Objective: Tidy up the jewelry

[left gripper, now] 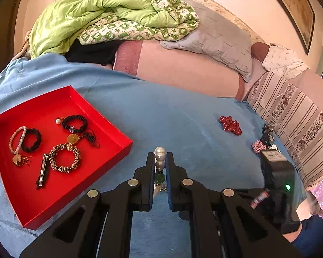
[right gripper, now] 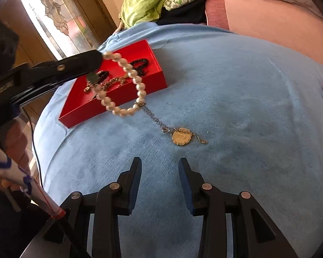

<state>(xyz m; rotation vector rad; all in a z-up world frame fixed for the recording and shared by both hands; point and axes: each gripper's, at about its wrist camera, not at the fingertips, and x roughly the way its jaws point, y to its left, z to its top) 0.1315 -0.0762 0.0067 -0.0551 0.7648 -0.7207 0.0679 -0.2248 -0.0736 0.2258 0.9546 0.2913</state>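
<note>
Between left fingers point(left gripper: 150, 172): pearl bracelet point(right gripper: 127, 71), pinched, dangling beside red tray point(right gripper: 157, 73).
Right gripper point(right gripper: 160, 165): spread, empty; gold charm point(right gripper: 181, 137) ahead.

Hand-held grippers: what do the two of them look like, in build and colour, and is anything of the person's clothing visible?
Both hand-held grippers, left and right, are black plastic linkages with round silver pivot pins and cut-outs in the arms. Their flat fingers carry blue pads on the inner faces. The left wrist view shows a black box with a green light on the right one. Dark blue clothing shows at the lower right.
</note>
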